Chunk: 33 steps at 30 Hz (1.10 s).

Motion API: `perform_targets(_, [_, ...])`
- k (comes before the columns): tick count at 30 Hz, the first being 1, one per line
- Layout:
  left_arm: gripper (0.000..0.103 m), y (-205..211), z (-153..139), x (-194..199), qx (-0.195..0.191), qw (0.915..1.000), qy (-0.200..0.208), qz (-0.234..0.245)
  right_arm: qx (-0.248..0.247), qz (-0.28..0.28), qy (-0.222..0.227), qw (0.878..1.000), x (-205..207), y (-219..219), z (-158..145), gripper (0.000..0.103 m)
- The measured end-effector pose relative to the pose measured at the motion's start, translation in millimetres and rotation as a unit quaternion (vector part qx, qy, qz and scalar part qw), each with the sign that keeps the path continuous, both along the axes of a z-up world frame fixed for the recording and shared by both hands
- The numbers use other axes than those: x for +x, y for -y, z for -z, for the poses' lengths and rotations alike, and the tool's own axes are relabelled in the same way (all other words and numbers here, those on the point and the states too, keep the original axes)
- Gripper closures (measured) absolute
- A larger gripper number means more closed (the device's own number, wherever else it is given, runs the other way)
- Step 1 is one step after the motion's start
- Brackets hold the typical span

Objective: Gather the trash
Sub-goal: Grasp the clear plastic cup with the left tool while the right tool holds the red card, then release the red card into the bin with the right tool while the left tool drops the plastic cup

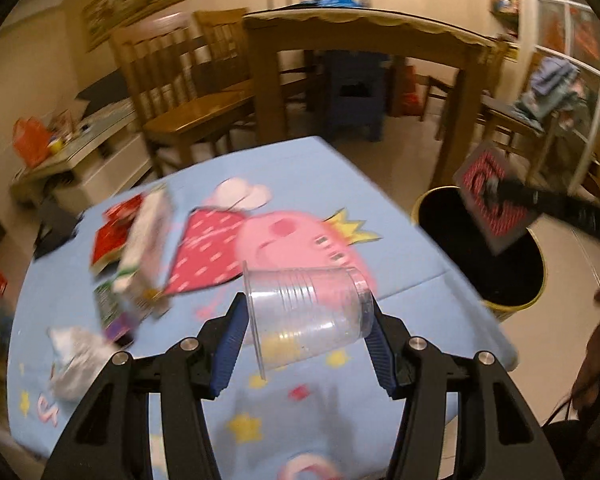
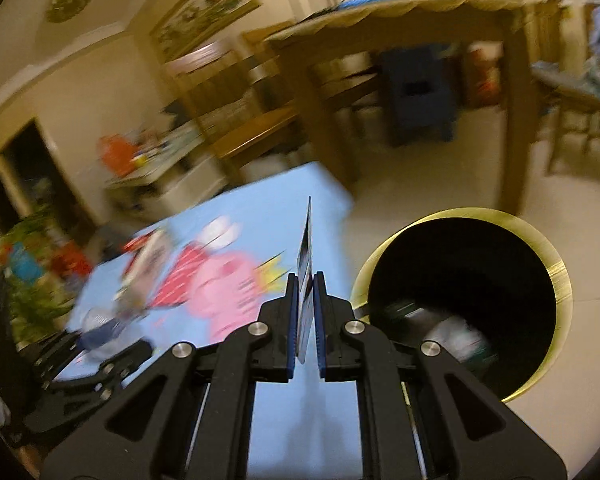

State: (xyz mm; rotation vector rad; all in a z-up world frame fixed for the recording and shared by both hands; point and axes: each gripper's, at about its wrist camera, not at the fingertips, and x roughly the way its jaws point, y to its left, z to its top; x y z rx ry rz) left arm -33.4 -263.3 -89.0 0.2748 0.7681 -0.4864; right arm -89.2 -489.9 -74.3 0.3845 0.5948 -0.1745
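Observation:
My left gripper (image 1: 306, 314) is shut on a clear plastic cup (image 1: 308, 316) lying sideways between its blue pads, above the blue cartoon tablecloth (image 1: 400, 264). My right gripper (image 2: 305, 280) is shut on a thin flat card (image 2: 307, 256), seen edge-on. In the left wrist view that card (image 1: 494, 202) shows a red and black pattern and hangs over the black bin with a yellow rim (image 1: 496, 256). The bin (image 2: 464, 300) stands on the floor right of the table and holds some trash. A white carton (image 1: 146, 248), a red packet (image 1: 114, 236) and crumpled foil (image 1: 78, 354) lie on the cloth.
A wooden dining table (image 1: 364, 36) and chairs (image 1: 184, 92) stand behind. A blue stool (image 1: 356, 92) sits under the table. A low white cabinet (image 1: 80, 160) with clutter is at the left. Tiled floor surrounds the bin.

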Motion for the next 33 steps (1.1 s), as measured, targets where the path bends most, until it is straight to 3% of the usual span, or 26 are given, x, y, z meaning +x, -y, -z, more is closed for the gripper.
perform_targets(2, [0.049,16,-2,0,-0.001,0.9998,0.003,0.018,-0.01,0.031,-0.003,0.999,0,21,-1,0.095])
perform_targets(5, [0.049,39,-4,0,0.003,0.9992,0.007,0.04,-0.014,0.068,-0.026,0.997,5,48,23,0.094])
perform_targets(8, [0.049,60,-3,-2,0.01,0.9982,0.014,0.058,0.037,0.099,-0.08,0.991,14,74,62,0.066])
perform_targets(10, [0.049,73,-1,-2,0.012,0.9976,0.015,0.067,0.07,0.105,-0.052,0.991,9,89,62,0.04])
perform_targets(12, [0.049,85,3,0,0.015,0.9972,0.012,0.072,0.066,0.124,-0.032,0.99,0,95,55,0.026])
perform_targets(17, [0.049,110,12,2,0.022,0.9962,0.007,0.084,0.059,0.153,-0.003,0.986,-17,106,47,0.021])
perform_targets(24, [0.049,147,17,0,0.028,0.9937,0.01,0.108,0.075,0.242,0.046,0.966,-60,136,32,0.01])
perform_targets(29, [0.048,182,19,5,0.03,0.9896,-0.001,0.141,0.097,0.276,0.066,0.954,-88,155,33,0.009])
perform_targets(31, [0.033,193,20,6,0.036,0.9882,0.0,0.149,0.098,0.286,0.07,0.951,-94,159,32,0.009])
perform_targets(33, [0.028,197,19,3,0.038,0.9881,0.012,0.149,0.096,0.29,0.071,0.95,-98,160,30,0.009])
